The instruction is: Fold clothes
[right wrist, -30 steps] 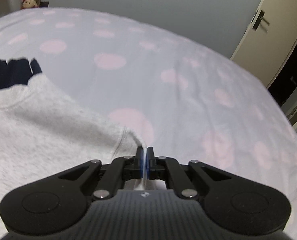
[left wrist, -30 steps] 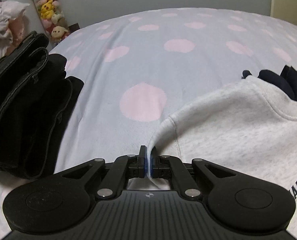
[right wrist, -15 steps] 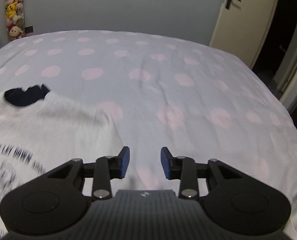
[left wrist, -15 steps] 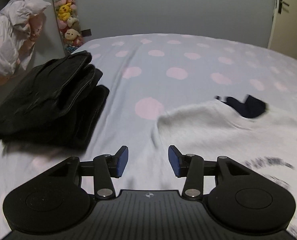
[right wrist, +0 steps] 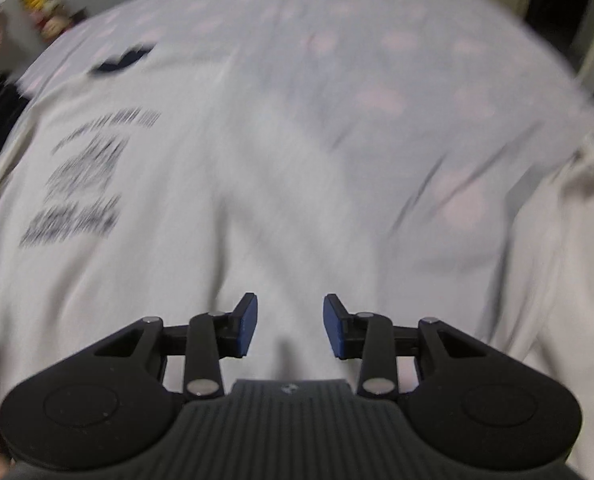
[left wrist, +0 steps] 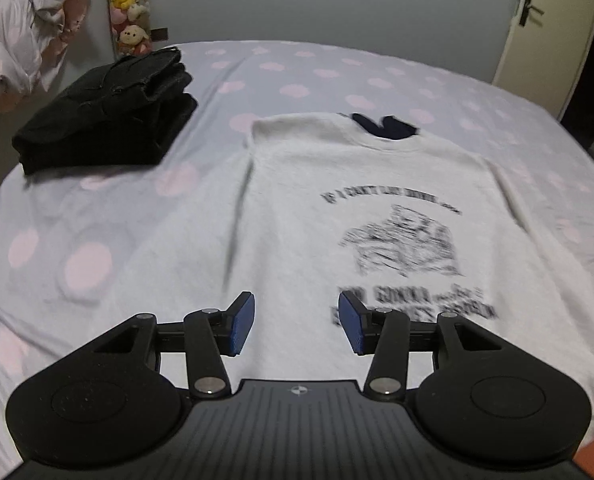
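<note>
A light grey sweatshirt [left wrist: 337,184] with a dark printed graphic and a navy collar lining lies spread face up on the bed. My left gripper [left wrist: 297,322] is open and empty, held above the sweatshirt's lower left part. My right gripper [right wrist: 290,326] is open and empty above the sweatshirt [right wrist: 201,168], near where its right sleeve [right wrist: 297,184] lies. The right wrist view is blurred by motion.
A folded pile of black clothes [left wrist: 109,112] sits at the bed's far left. The bed has a pale sheet [left wrist: 77,240] with pink dots. Plush toys [left wrist: 131,4] and crumpled bedding [left wrist: 13,32] are at the back left. A door [left wrist: 553,28] is at the right.
Both grippers let go of the sweatshirt's shoulder corners, opened, and pulled back toward its lower part. The sweatshirt now lies flat on the bed.
</note>
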The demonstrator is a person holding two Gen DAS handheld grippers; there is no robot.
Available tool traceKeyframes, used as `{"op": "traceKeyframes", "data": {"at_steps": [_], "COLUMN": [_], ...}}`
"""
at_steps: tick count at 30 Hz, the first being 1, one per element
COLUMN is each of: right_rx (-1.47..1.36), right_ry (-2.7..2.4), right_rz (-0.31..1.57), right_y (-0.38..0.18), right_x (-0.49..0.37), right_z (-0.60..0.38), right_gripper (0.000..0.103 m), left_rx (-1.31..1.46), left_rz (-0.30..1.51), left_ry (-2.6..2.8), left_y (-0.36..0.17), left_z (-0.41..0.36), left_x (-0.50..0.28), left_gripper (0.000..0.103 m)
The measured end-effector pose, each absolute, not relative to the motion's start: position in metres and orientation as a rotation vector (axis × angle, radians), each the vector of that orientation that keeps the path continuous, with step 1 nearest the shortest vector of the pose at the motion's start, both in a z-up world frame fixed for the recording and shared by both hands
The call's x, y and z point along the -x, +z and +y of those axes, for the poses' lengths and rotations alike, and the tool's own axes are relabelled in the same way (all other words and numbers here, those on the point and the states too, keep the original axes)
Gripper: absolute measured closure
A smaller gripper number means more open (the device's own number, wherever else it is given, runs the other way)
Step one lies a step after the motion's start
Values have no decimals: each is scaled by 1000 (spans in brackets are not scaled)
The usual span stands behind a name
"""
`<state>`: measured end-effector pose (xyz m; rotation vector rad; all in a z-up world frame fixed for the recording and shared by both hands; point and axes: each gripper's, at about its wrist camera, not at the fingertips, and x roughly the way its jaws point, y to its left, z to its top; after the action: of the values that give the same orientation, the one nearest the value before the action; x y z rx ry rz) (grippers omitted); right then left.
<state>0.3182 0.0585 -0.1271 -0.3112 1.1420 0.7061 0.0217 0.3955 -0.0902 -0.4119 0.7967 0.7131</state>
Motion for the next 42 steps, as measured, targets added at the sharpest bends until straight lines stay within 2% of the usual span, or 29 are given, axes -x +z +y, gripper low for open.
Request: {"op": "traceKeyframes", "data": {"at_steps": [5,12,13,14,19,26,31,35,42], "right_rx": [387,451,464,470,455,368,345,356,380], "right_ry": [748,742,739,736,733,619,446,285,124], "right_rz": [1290,1389,1395,1390,1264,1000,896,882,921], "right_y": [-155,-188,-191,-190,-155,-55,-14,-17,-78], "right_x": [-301,-301,-300,-300,-302,-350,-417,-480,-556], "right_z": [72,95,97,96,81,39,16,6,3], "right_gripper": [63,66,80,88,98,100,100,100,100], "left_rx": [459,489,494,496,486,420,366,320,346], "left_rz": [769,734,729,727,725,799,847,883,984], "left_ry": [693,729,738,747,780,789,799,813,808], "left_y": [-84,-73,-72,-70,-68,-73,-79,-84,-106], "left_z": [363,345,346,346,350,371,392,409,438], "left_x": [-8,18,21,23,31,20,15,13,10], "left_gripper": [48,47,47,47,47,47,47,47,47]}}
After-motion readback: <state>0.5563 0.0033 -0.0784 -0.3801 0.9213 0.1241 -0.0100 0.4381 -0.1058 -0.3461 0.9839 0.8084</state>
